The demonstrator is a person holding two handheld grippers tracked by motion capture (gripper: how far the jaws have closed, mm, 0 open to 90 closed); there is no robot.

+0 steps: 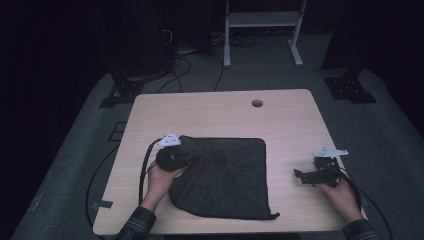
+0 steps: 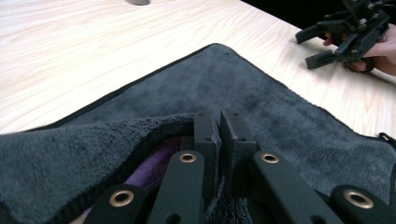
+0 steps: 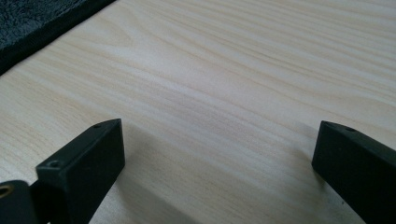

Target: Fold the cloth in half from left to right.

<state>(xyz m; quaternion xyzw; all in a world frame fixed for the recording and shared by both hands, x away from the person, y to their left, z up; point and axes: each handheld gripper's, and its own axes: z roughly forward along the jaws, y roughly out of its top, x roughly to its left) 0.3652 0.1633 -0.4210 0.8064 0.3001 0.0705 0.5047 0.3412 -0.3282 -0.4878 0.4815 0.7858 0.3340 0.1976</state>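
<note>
This looked like a lab or recording studio rather than a home. A pale wooden table with a cable hole stood alone on grey carpet, ringed by blackness. Black cables snaked across the floor behind it, dark stand bases sat at the corners, and a white metal frame rose at the back. Only the table was lit.
</note>
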